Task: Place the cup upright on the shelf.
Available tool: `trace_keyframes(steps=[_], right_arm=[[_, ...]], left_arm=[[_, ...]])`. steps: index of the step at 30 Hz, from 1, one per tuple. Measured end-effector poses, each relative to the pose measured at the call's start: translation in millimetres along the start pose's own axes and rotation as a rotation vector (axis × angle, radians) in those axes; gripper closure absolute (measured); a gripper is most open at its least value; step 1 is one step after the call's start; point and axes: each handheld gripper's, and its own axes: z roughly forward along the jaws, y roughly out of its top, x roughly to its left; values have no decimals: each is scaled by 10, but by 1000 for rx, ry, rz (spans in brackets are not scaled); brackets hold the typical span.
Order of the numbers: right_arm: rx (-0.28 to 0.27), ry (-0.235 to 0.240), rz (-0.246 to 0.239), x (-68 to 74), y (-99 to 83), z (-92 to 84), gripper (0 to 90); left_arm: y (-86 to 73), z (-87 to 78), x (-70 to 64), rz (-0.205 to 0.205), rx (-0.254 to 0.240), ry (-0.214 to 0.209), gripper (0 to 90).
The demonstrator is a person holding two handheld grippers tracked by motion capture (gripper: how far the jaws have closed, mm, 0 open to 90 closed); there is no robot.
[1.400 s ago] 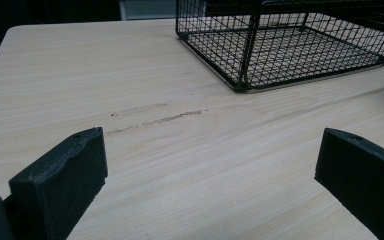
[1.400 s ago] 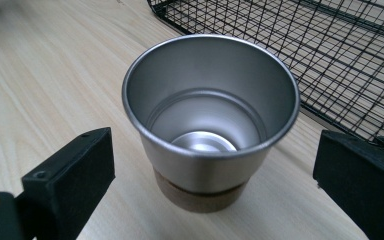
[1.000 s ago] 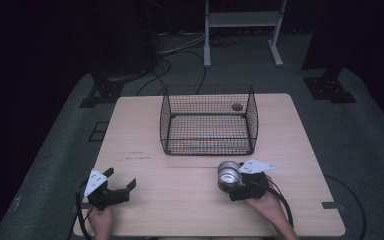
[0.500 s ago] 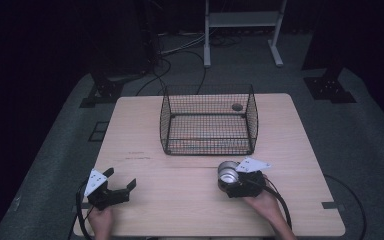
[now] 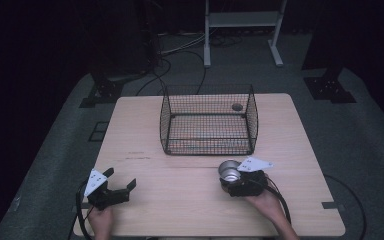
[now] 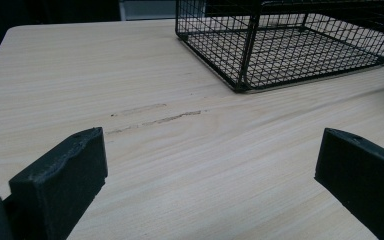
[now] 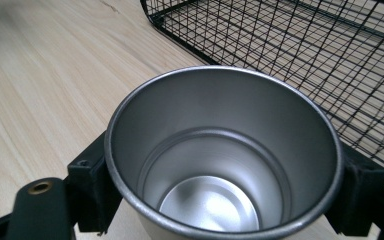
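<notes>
Your right gripper (image 5: 232, 176) was clamped on the steel cup (image 7: 223, 155) near the table's (image 5: 190, 200) front edge; your left gripper's (image 5: 121, 181) jaws stood apart.

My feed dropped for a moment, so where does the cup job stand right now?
Done: the right gripper has the metal cup clamped between its jaws, upright and empty. In hand: the cup sits just short of the wire basket's near wall. Left: the basket holds nothing yet, so if that is the goal, the cup has yet to go in. The left gripper is open and idle on the table.
</notes>
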Motion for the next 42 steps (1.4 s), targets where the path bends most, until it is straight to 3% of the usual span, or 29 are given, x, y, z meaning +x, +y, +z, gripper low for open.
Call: trace_keyframes(steps=[4, 17, 42], right_arm=[[5, -7, -17, 1, 51, -81, 178], [-85, 52, 54, -188, 415, -422, 179], [-98, 78, 17, -284, 1005, -497, 179]], left_arm=[[0, 1, 0, -1, 0, 1, 0], [0, 2, 0, -2, 2, 2, 0], [-1, 1, 0, -2, 0, 1, 0]])
